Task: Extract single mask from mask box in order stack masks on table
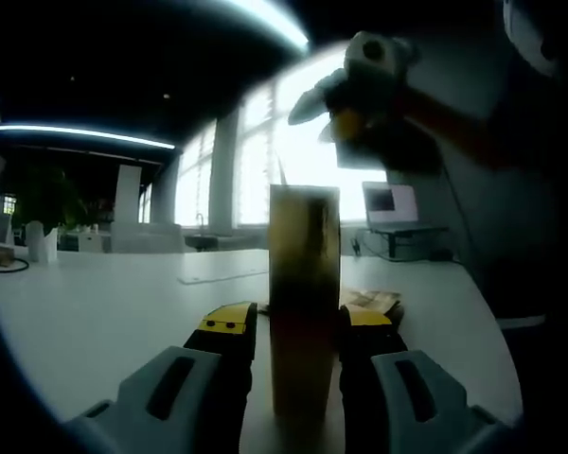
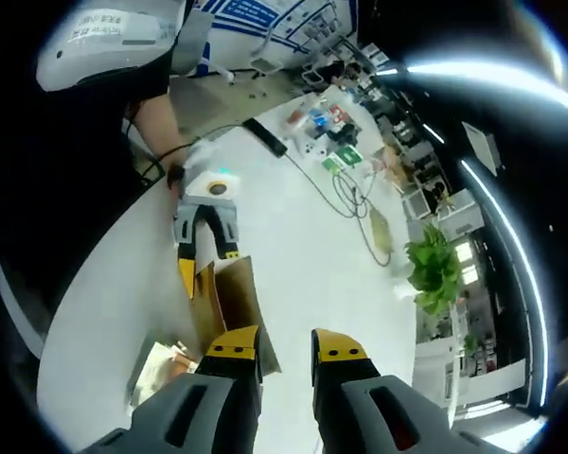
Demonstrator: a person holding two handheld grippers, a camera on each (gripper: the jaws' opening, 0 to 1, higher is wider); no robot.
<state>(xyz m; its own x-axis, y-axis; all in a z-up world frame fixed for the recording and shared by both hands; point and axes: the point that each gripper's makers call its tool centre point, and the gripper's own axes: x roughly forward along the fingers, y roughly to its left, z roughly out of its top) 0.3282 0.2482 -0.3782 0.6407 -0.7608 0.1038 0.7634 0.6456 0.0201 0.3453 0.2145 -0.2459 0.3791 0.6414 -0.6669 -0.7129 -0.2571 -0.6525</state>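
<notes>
left gripper (image 1: 301,326): in the left gripper view the two yellow-tipped jaws rise from the bottom edge and are closed on the mask box (image 1: 304,298), one jaw against each side of it. the box is a tall, narrow brown cardboard carton standing upright on the white surface (image 1: 104,303). its lower part sits between the jaws; its upper part stands clear above them. just behind the box, a small flat pile of printed packets (image 1: 374,301) lies on the surface.

right gripper (image 2: 284,347): in the right gripper view the jaws stand apart with a bare gap between the yellow tips; nothing is held. this gripper hovers above the surface (image 2: 303,246) and looks down on it. in the left gripper view the same gripper (image 1: 346,99) appears high above the box, blurred against the bright windows.

seen from the right gripper view, the mask box (image 2: 225,303) lies directly below the open jaws, with its top flaps spread. the left gripper (image 2: 206,257) reaches the box from the far side, held by a person's hand (image 2: 180,175). the packets (image 2: 161,369) lie just beside the box. no single mask can be told apart at the box opening.

further out on the surface: a dark cable (image 2: 346,194), small coloured items (image 2: 327,128), and a green plant (image 2: 434,270) near the far edge. a laptop (image 1: 390,205) stands on a far desk in the left gripper view.
</notes>
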